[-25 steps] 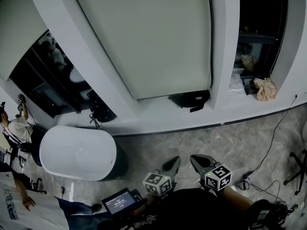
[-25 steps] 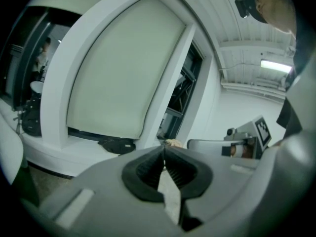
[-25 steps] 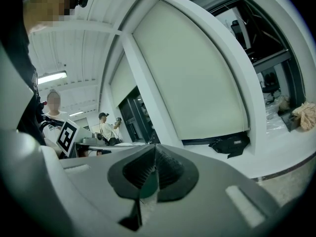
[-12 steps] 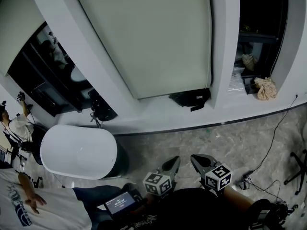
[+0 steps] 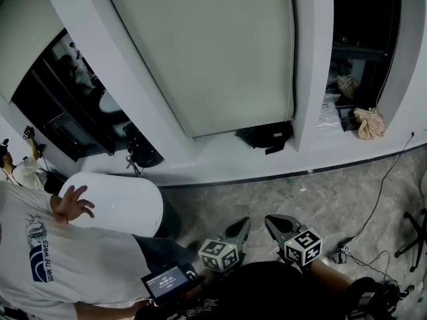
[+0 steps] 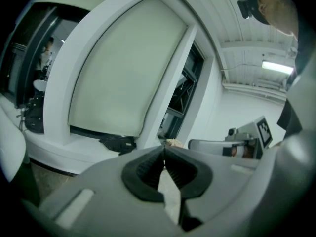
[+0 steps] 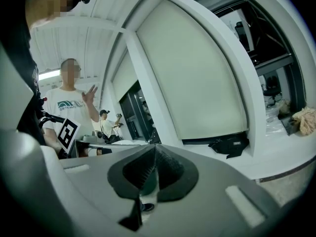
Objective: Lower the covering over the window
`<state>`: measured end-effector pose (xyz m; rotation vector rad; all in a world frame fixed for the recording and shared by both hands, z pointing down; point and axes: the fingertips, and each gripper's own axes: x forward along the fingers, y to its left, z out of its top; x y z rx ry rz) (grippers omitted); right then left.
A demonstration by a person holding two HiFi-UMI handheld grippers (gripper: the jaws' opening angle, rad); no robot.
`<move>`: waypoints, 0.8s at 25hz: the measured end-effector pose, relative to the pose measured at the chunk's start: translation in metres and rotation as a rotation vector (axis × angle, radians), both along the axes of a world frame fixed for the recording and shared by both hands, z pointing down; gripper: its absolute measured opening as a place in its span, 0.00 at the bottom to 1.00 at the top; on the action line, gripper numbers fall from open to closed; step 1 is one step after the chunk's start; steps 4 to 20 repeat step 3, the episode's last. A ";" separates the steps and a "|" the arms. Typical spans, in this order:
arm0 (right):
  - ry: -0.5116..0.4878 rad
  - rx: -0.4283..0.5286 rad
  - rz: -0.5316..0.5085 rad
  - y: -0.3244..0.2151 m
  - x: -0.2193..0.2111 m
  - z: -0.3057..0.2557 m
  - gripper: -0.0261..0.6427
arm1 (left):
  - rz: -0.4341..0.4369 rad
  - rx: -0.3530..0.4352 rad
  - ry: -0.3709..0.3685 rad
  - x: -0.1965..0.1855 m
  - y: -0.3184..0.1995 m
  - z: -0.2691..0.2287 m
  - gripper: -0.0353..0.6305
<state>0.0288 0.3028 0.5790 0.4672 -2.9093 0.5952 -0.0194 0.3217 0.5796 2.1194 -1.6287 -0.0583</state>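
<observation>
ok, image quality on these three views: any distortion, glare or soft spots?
Head view: dim, pillar lines splay outward, right pane nearly black. Left gripper view: heavy fisheye, black corners, blind bows, ceiling light blown out, left gripper slightly soft up close. Right gripper view: same fisheye and dark corners.

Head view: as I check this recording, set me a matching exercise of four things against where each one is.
Things:
1. blind
2. black bag
3. white tub
4. beige cloth

Places:
A. below the sill, at the left
B. on the sill, at the far right
C. on the sill, just under the blind's lower edge
D. hanging almost down to the sill

Pairs: 1-D, 2-C, 3-A, 4-B.
</observation>
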 end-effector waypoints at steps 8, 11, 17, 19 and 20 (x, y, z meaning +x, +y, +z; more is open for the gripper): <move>0.001 0.003 0.002 0.002 -0.001 0.000 0.05 | -0.005 -0.011 -0.005 0.000 0.002 -0.008 0.06; 0.001 0.003 0.002 0.002 -0.001 0.000 0.05 | -0.005 -0.011 -0.005 0.000 0.002 -0.008 0.06; 0.001 0.003 0.002 0.002 -0.001 0.000 0.05 | -0.005 -0.011 -0.005 0.000 0.002 -0.008 0.06; 0.001 0.003 0.002 0.002 -0.001 0.000 0.05 | -0.005 -0.011 -0.005 0.000 0.002 -0.008 0.06; 0.001 0.003 0.002 0.002 -0.001 0.000 0.05 | -0.005 -0.011 -0.005 0.000 0.002 -0.008 0.06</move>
